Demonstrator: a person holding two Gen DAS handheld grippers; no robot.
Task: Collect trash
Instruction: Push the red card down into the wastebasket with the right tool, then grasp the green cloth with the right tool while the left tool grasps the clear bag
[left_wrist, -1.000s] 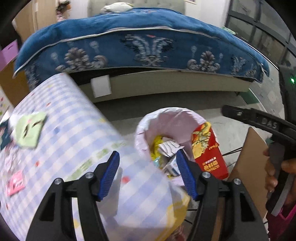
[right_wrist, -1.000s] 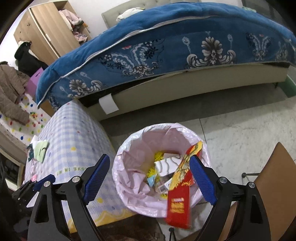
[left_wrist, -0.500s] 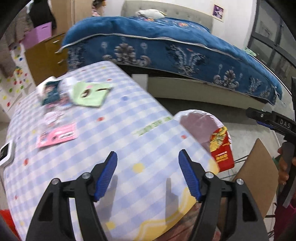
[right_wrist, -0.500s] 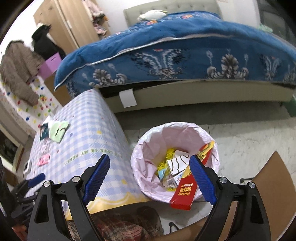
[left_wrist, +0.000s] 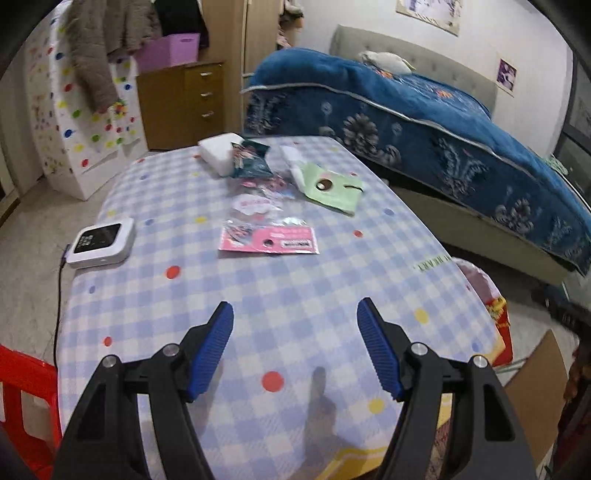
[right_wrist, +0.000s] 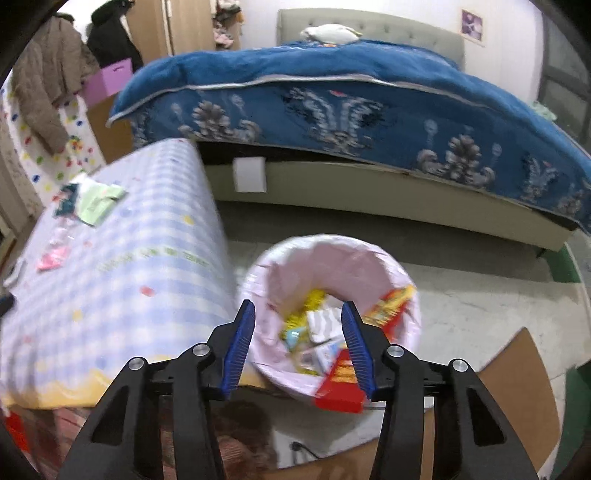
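L gripper (left_wrist: 295, 347) released, empty, over near bench (left_wrist: 258, 295) edge. Pink wrapper (left_wrist: 268, 239) lies straight ahead, mid-frame, long axis left-right. R gripper (right_wrist: 297, 343) jaws just been closing, nothing between, above bin (right_wrist: 413, 325) lower centre; L nearer.

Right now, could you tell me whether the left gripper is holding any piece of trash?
No: the left gripper hangs open over the bare checked tablecloth with nothing between its blue pads, and the pink wrapper lies farther up the table.

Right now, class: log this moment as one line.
left tool: open, empty, over table | right tool: closing, empty, above bin | wrappers remain
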